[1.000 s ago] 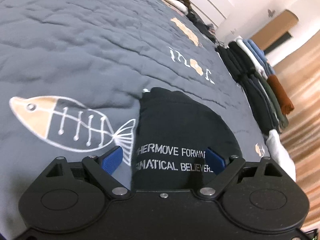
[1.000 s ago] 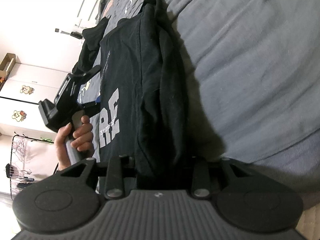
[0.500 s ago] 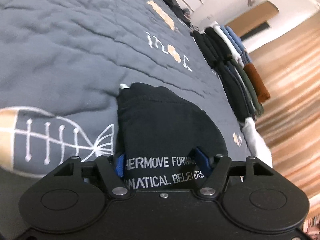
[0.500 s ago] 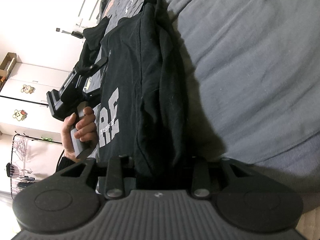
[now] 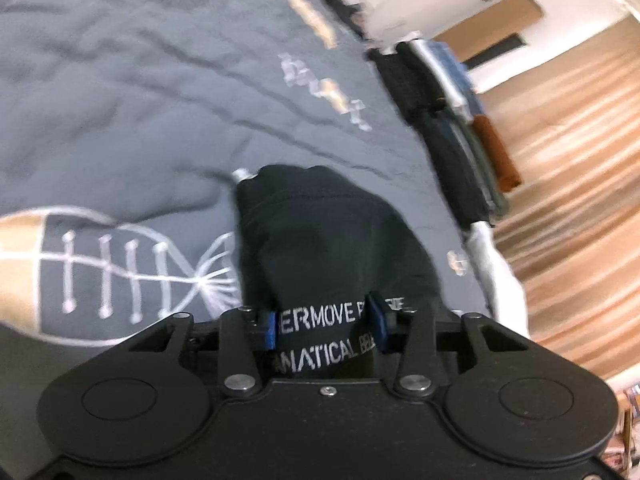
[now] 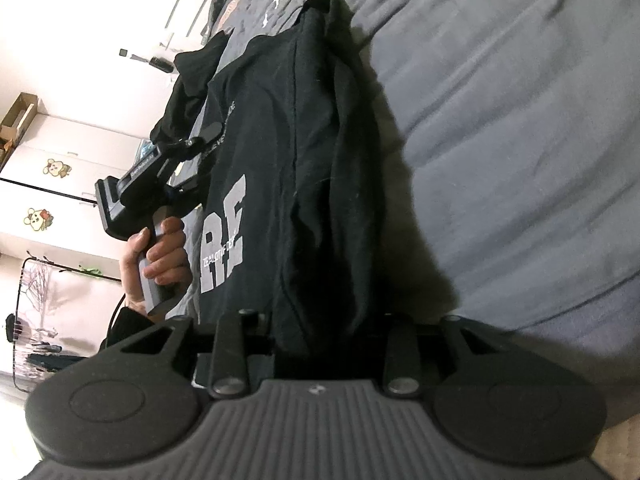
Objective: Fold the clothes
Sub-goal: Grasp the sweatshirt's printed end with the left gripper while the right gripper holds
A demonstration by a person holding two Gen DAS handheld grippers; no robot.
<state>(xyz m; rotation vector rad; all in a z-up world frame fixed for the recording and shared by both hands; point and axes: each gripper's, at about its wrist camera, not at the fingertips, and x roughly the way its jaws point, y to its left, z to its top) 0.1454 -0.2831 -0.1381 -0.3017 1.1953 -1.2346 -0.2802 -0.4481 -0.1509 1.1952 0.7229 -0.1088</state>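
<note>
The black printed cotton T-shirt (image 6: 296,168) stretches lengthwise away from the right hand-held gripper (image 6: 320,344), clamped on its near end; the left hand-held gripper (image 5: 326,322) is closing on its side edge.

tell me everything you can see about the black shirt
The black shirt looks like soft cotton, with pale grey block lettering and smaller lines of text. It lies folded lengthwise into a long strip on the grey quilt, edges rumpled. The right gripper is shut on one end. At the other, the left gripper is closing, with the printed cloth bunched between its blue pads.
</note>
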